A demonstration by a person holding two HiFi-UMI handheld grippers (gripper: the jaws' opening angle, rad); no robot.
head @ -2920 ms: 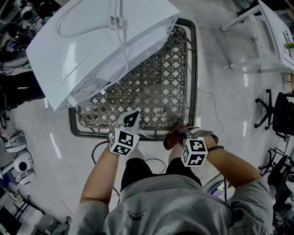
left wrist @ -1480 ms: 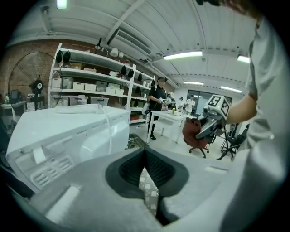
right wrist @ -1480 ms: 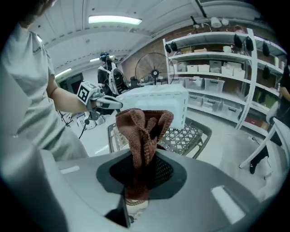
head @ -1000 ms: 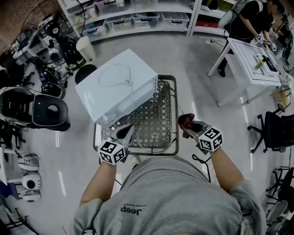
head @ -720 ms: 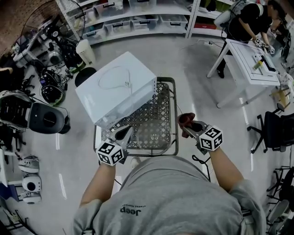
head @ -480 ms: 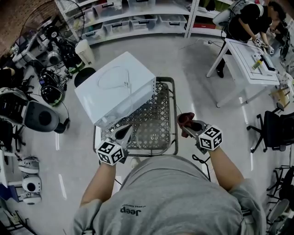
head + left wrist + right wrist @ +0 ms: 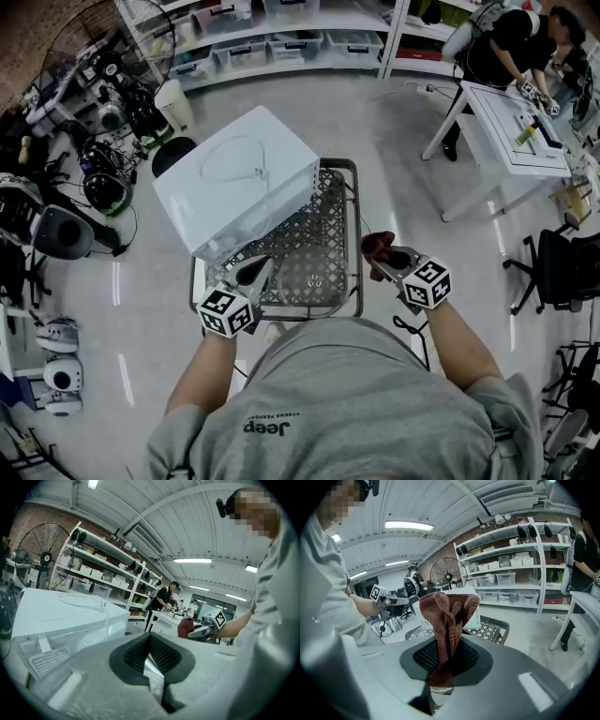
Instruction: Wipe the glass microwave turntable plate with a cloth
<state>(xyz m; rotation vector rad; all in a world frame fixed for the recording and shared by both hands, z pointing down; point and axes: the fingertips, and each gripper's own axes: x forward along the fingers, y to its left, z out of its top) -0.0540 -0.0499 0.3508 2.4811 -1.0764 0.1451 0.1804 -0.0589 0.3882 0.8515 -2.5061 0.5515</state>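
- Two grippers are hanging back from the lattice worktop (image 7: 357,234). Moments ago both were working right at the near rim of the glass turntable plate (image 7: 315,270). The head view is now taking in far more of the room, so the person is probably standing taller.
- The right gripper (image 7: 382,255) is clenching a bunched reddish-brown cloth (image 7: 376,243) in its jaws, with the cloth standing up out of them. It is hovering just past the worktop's right rim, apart from the plate.
- The left gripper (image 7: 256,270) is pointing over the near-left part of the lattice, just beside the plate's left edge. Its jaws are pressed together with nothing between them.
- The plate is lying flat on the worktop in front of the white microwave (image 7: 234,178), and neither gripper appears to be touching it.
- Over the last second almost nothing is shifting, and both grippers are keeping their stations.
- By my judgement, the wiping stroke is either finishing or pausing. With the cloth lifted clear and nothing steadying the plate, any further pass is going to need the cloth brought back onto the glass first.
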